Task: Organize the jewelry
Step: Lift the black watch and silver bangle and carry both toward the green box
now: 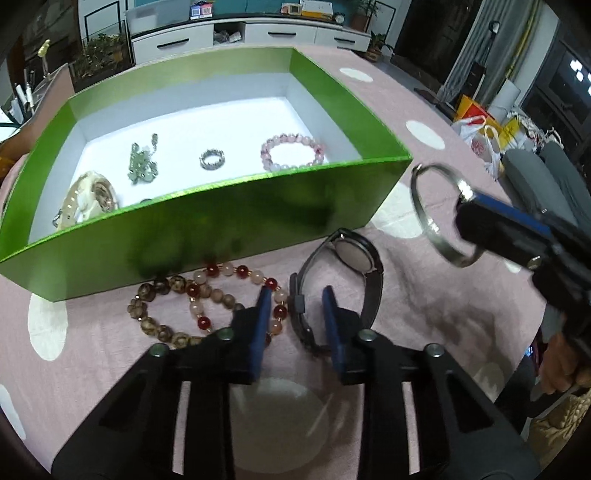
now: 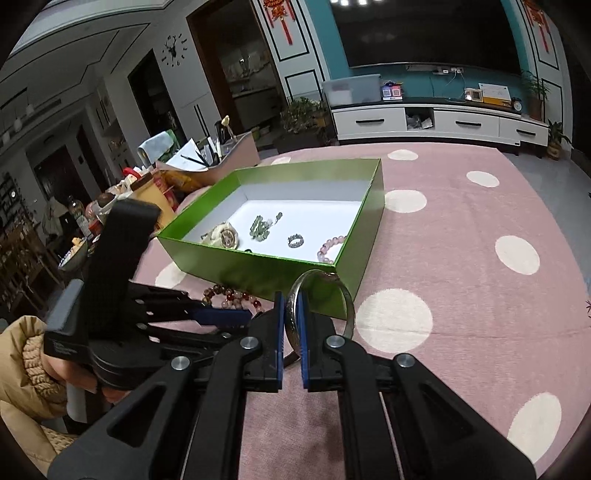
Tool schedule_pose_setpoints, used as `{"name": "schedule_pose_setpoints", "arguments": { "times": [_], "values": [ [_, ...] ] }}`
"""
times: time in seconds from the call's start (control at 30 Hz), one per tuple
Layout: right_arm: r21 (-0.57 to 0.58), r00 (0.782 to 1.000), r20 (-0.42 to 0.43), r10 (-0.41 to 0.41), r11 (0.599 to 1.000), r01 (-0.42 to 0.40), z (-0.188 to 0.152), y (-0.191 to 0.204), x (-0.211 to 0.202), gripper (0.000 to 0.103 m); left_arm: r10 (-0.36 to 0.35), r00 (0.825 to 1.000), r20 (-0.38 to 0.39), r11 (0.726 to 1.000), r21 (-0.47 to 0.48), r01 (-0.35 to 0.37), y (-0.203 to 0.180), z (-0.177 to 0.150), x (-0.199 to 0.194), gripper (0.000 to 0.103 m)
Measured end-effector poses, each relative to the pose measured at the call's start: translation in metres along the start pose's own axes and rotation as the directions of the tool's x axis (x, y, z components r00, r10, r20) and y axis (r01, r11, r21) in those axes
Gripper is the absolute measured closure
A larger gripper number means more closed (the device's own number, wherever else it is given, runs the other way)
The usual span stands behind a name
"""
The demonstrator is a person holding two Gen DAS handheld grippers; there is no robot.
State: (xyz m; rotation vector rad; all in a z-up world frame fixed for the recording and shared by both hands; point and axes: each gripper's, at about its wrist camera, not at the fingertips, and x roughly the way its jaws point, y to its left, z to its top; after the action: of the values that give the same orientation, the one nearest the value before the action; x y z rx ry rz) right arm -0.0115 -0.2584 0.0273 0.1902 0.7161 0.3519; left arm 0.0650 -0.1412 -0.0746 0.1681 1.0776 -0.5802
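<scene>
Two grippers work over a table covered by a pink cloth with large white dots. On it stands an open green box with a white inside, its long side towards the cameras. Inside the box lie a pale watch at the left end, a green bead piece, a small silver ring and a pink bead bracelet at the right end.

On the cloth just in front of the box lie a brown bead bracelet and a red and pale bead bracelet, overlapping each other. Just right of them lies a black watch, its round pale face tilted up.

The left gripper points down at the black watch, its blue pads either side of the strap; whether they press on it I cannot tell. The right gripper has its jaws pressed together on a silver bangle, pinching the rim so the ring stands upright, lifted off the cloth beside the near right corner of the box.

Beyond the table stand a long white cabinet with drawers against a teal wall, a dark screen above it, potted plants, red hangings and a wall clock. A cluttered side table sits left of the box. A tan knitted sleeve shows behind the left gripper
</scene>
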Motion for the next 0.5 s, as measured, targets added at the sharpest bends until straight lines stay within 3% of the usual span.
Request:
{"name": "schedule_pose_setpoints", "arguments": {
  "times": [0.13, 0.4, 0.43, 0.5],
  "values": [
    [0.002, 1.0, 0.004, -0.004, 1.0, 0.004, -0.002, 0.001, -0.003, 0.096, 0.011, 1.0, 0.004, 1.0, -0.012, -0.011, 0.002, -0.001, 0.004, 0.09],
    [0.011, 1.0, 0.009, -0.011, 1.0, 0.011, -0.002, 0.001, -0.008, 0.096, 0.005, 0.999, 0.041, 0.999, -0.041, -0.003, 0.01, -0.006, -0.012, 0.091],
    [0.01, 1.0, 0.009, -0.011, 1.0, 0.011, -0.002, 0.002, -0.007, 0.096, 0.003, 0.999, 0.052, 0.999, -0.042, -0.001, 0.01, -0.006, -0.017, 0.097],
    [0.009, 1.0, 0.012, -0.014, 1.0, 0.014, -0.002, 0.003, -0.009, 0.096, 0.004, 0.998, 0.069, 0.999, -0.044, -0.001, 0.011, -0.007, -0.025, 0.097]
  ]
}}
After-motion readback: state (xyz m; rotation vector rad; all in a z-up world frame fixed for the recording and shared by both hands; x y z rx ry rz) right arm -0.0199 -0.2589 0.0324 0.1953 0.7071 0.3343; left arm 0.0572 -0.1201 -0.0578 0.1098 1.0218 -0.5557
